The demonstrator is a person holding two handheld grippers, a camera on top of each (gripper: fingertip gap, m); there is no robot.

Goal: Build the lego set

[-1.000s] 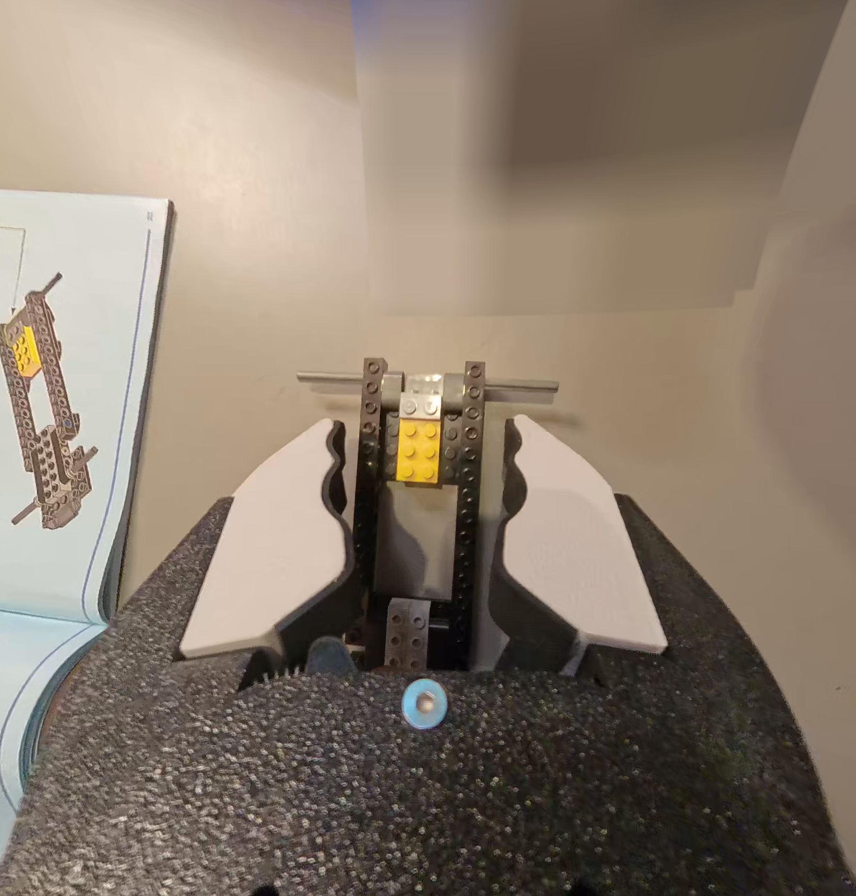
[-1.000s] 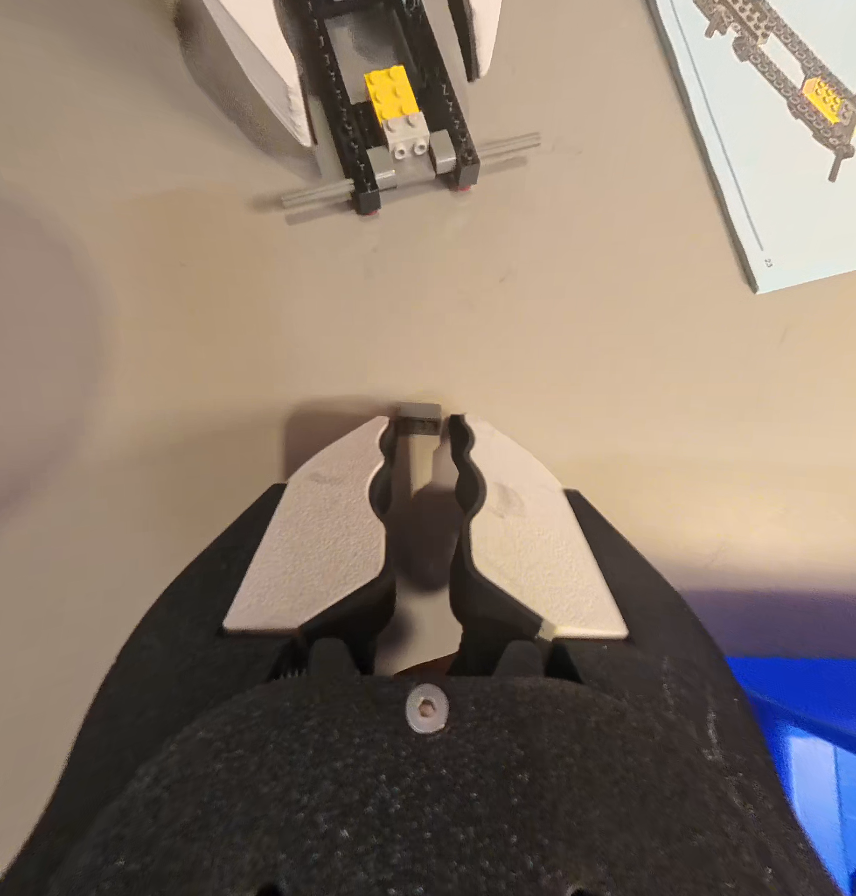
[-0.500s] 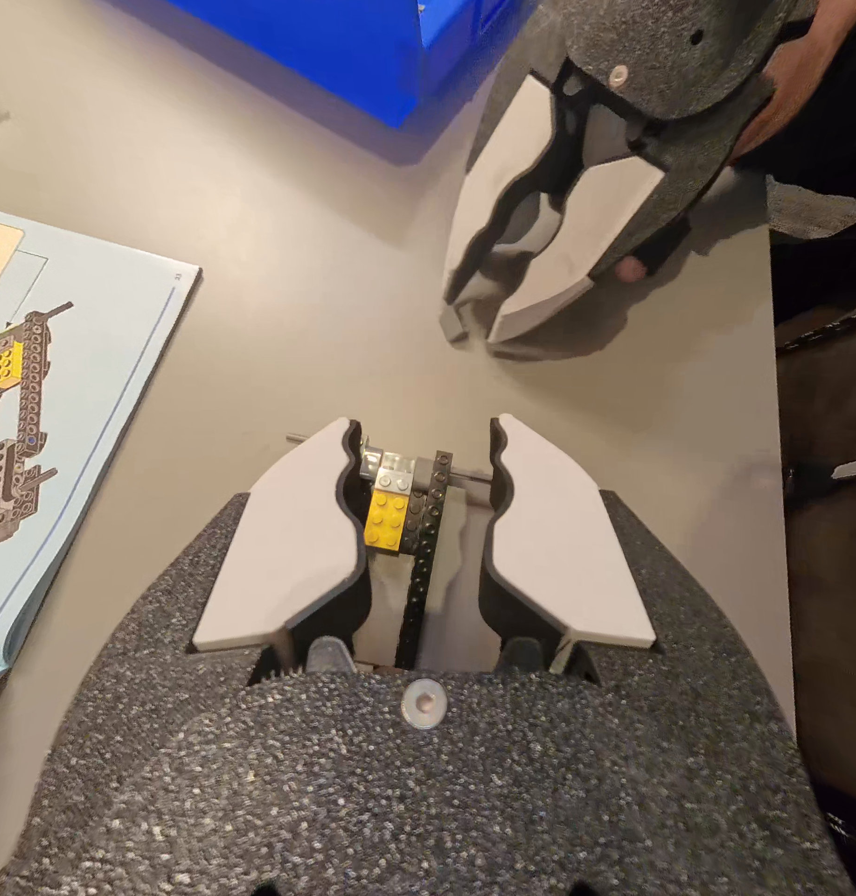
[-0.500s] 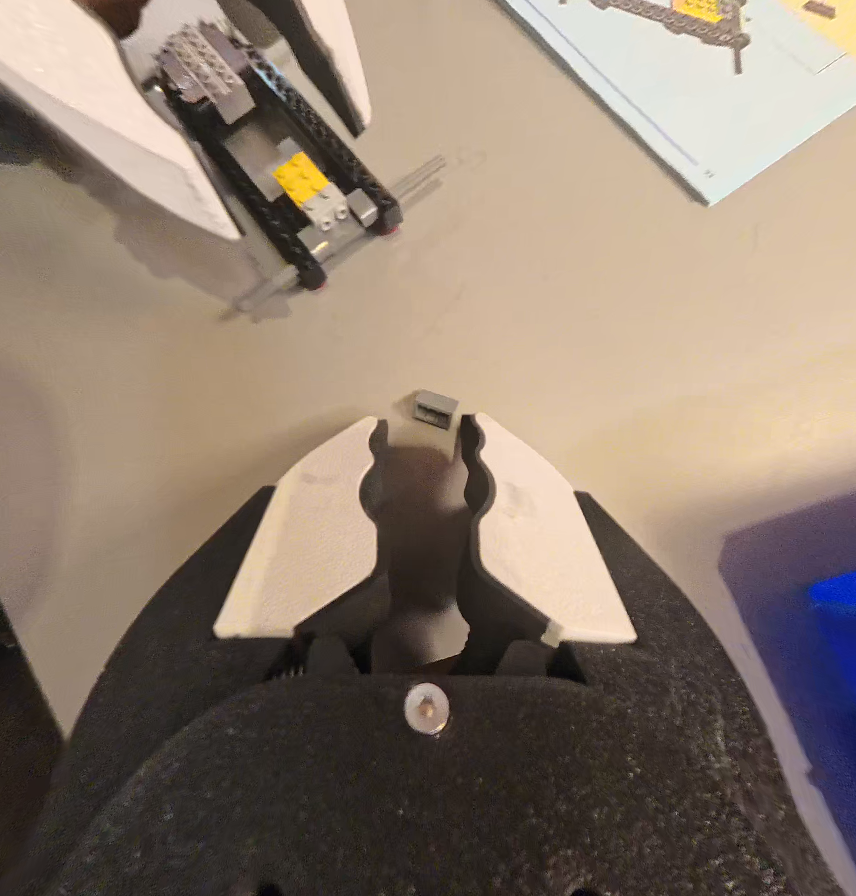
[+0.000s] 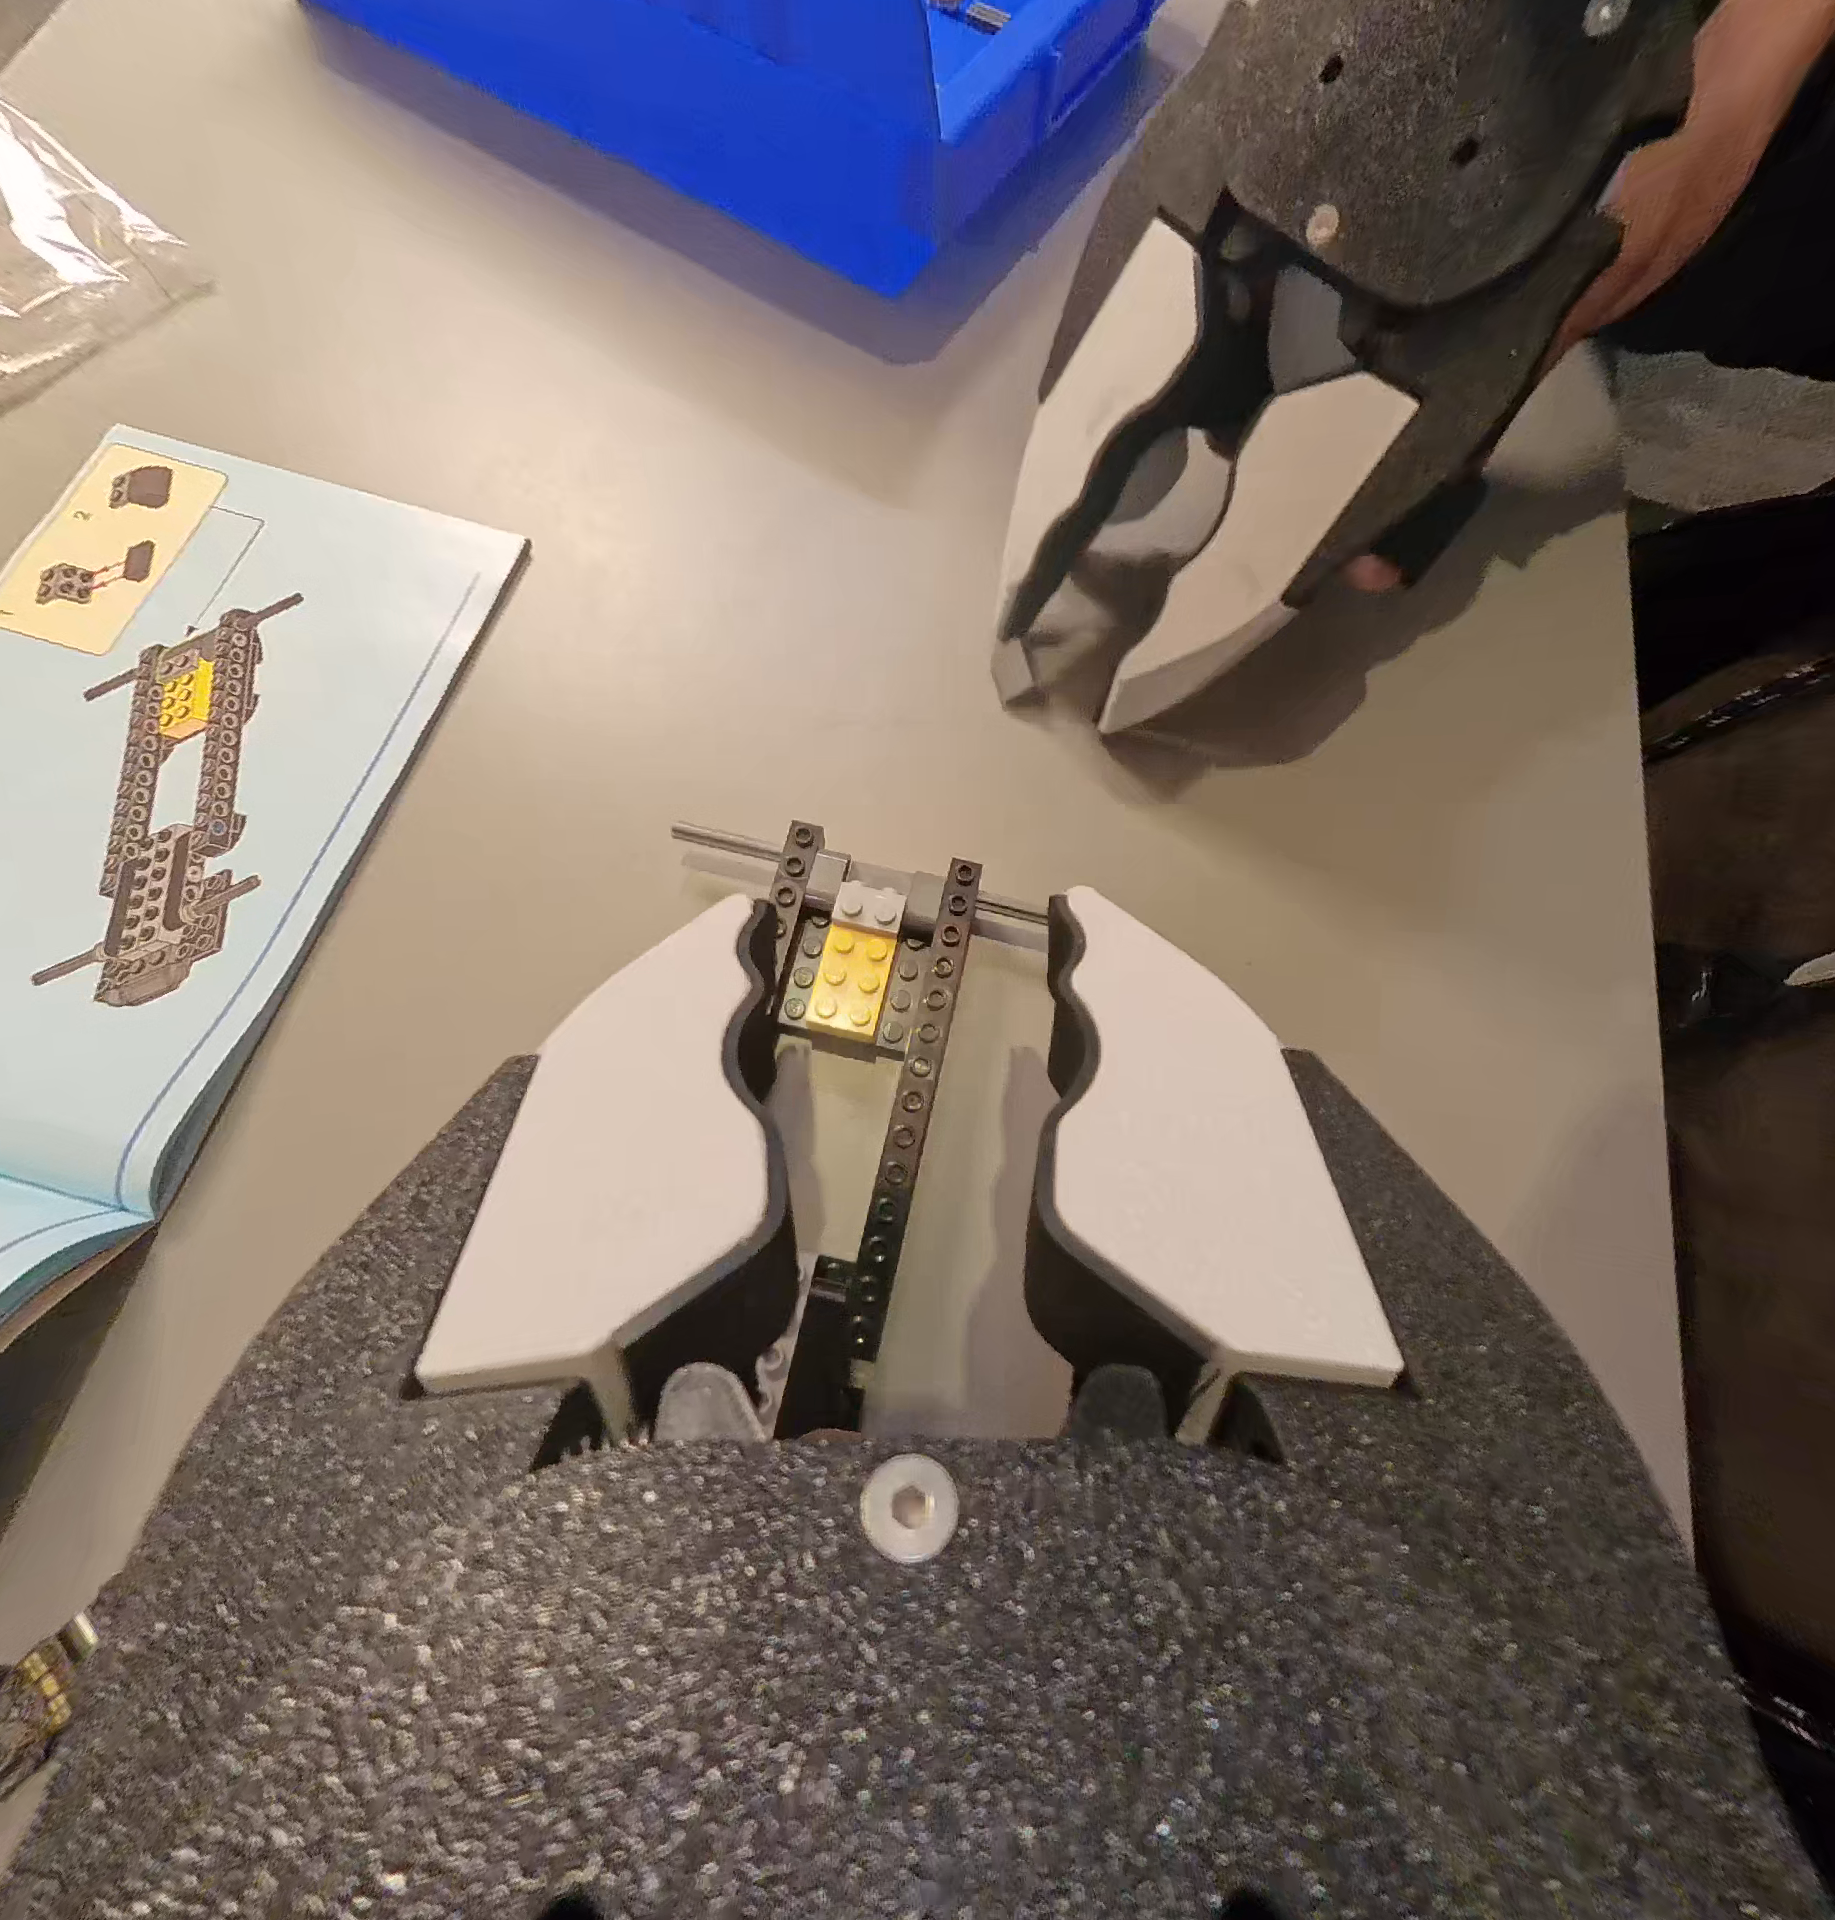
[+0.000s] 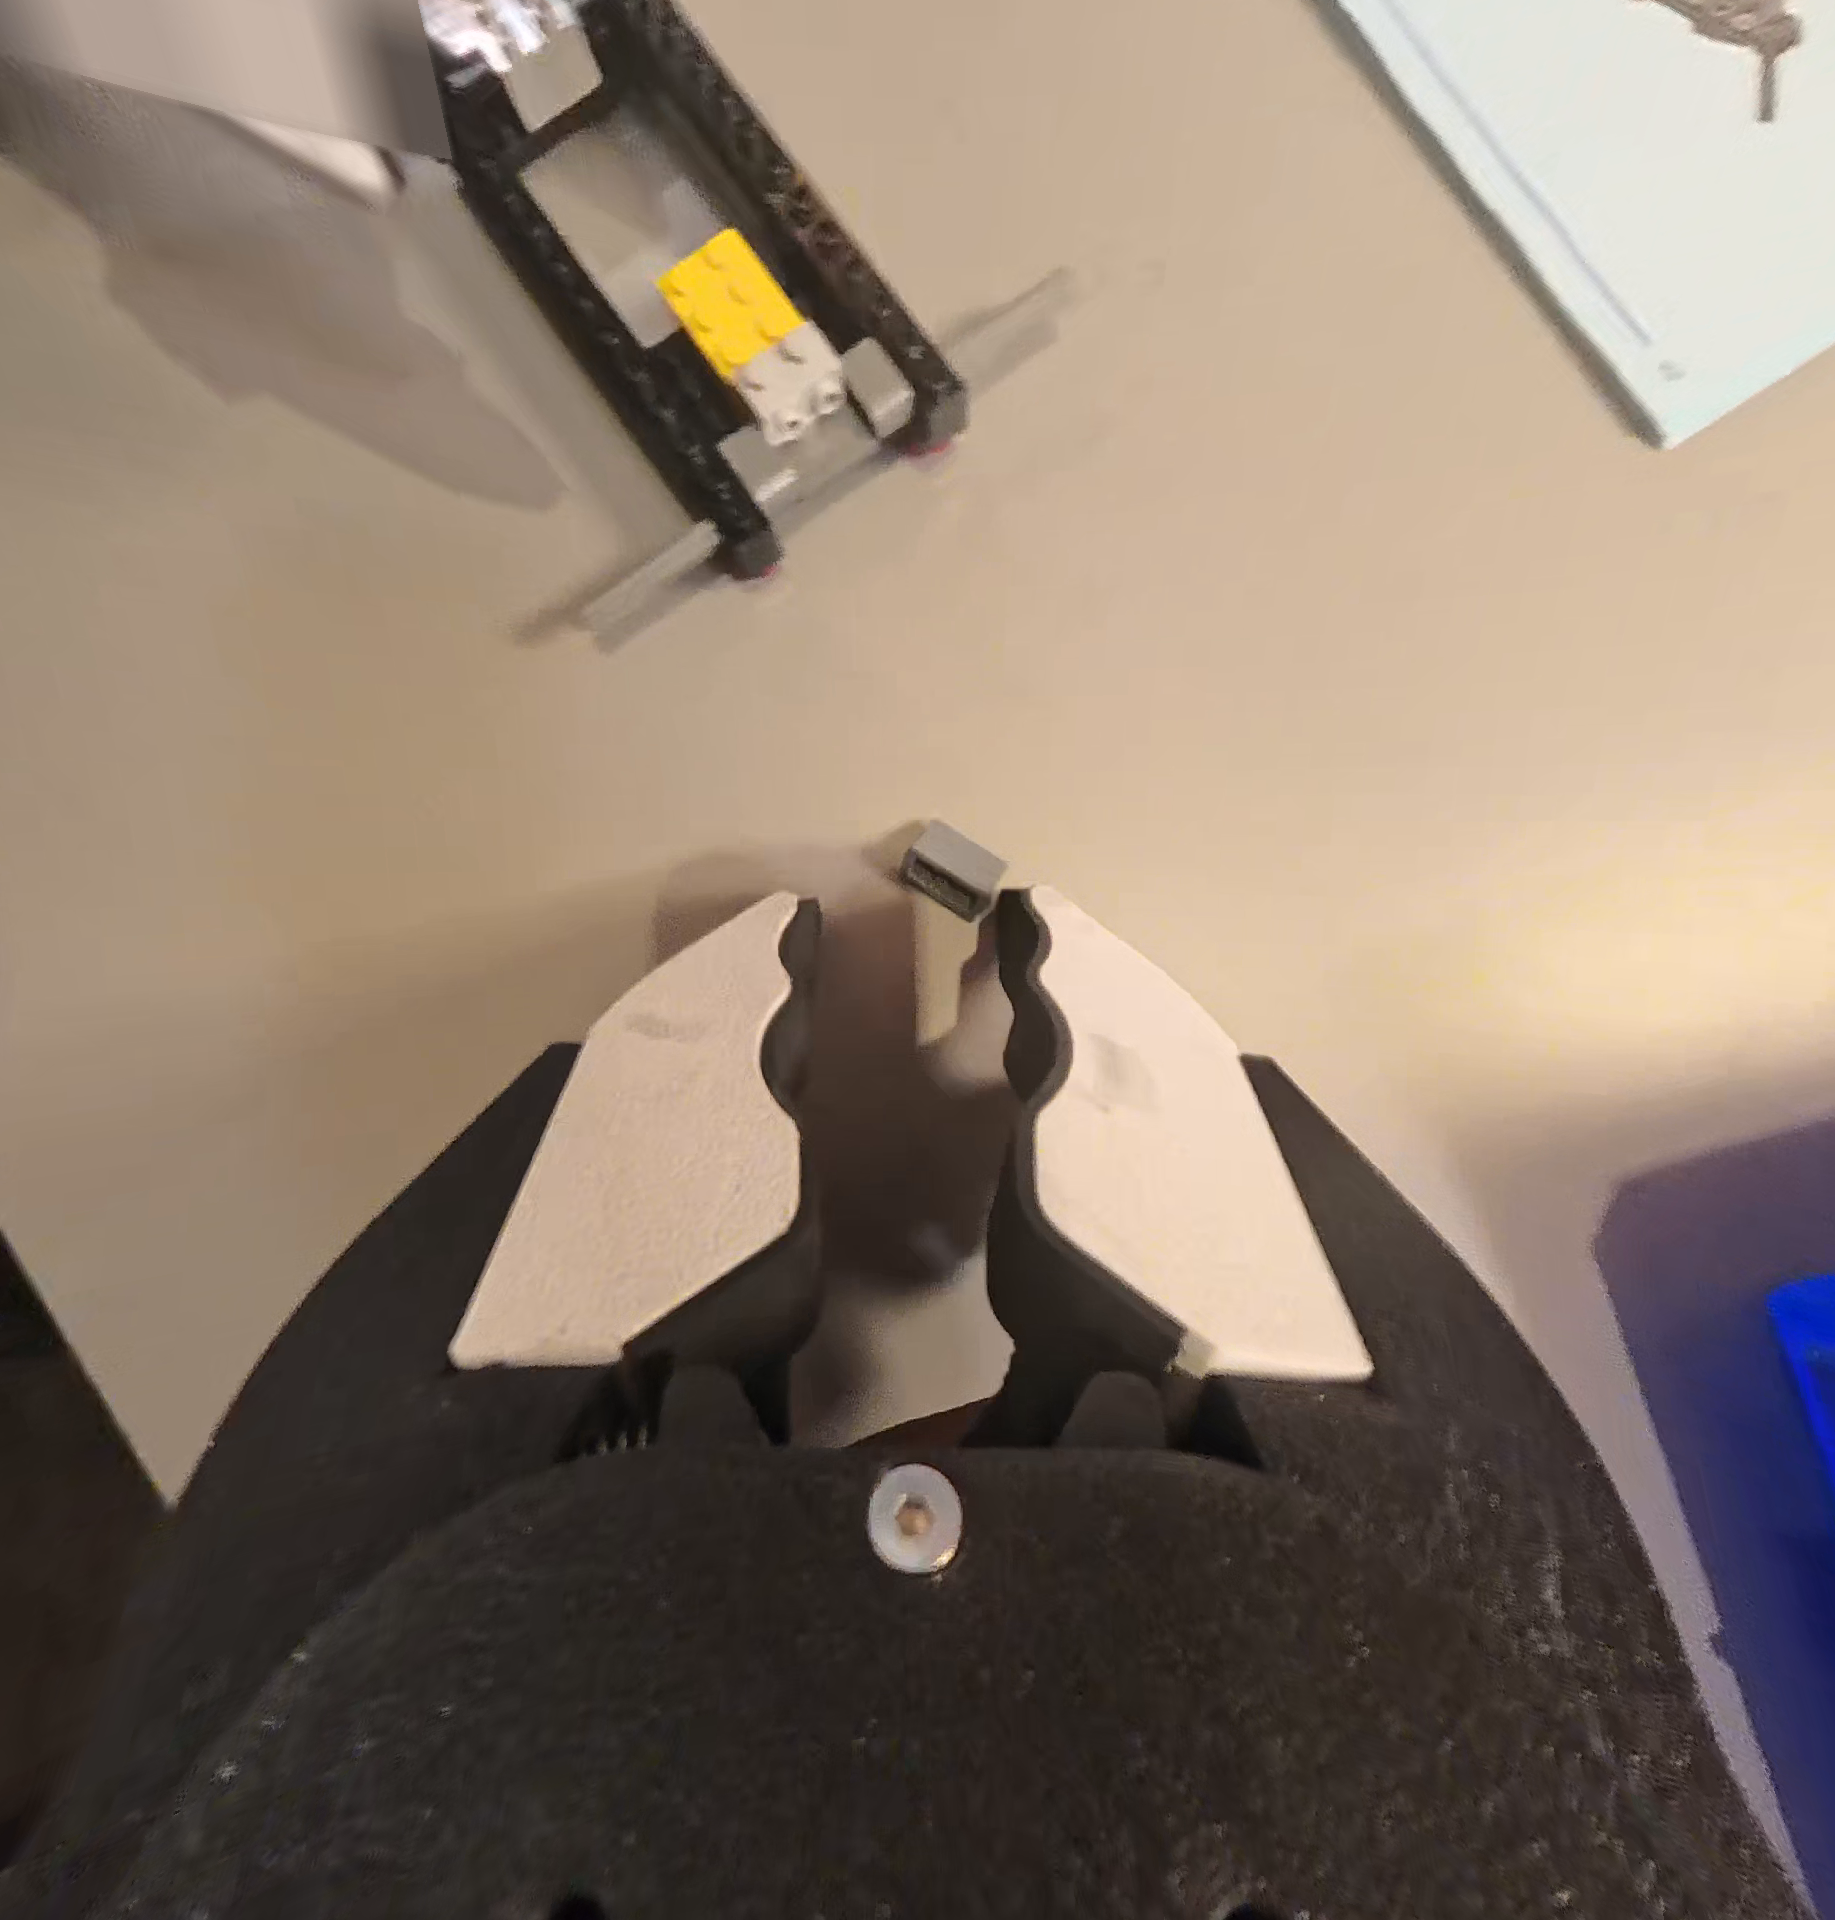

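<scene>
Left gripper (image 5: 900,935): jaws apart around the frame (image 5: 923,1049), with its right beam clear of my pad. If I close off-centre, the frame could skew.

Right gripper (image 6: 908,909): jaws apart, with 1 brick (image 6: 952,868) just off the right tip. A nudge could slide it across the worktop (image 6: 1308,675).

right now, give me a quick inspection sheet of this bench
surface: beige table, bare between things
job's things: black brick frame with yellow brick; small grey piece lying loose
clutter: open booklet, blue bin, clear bag
grippers: left gripper straddles the frame, gap showing on its right side, grip unclear; right gripper open, grey piece by its right fingertip
cables: nothing seen
surroundings: hand on right gripper; dark past the table edge
</scene>
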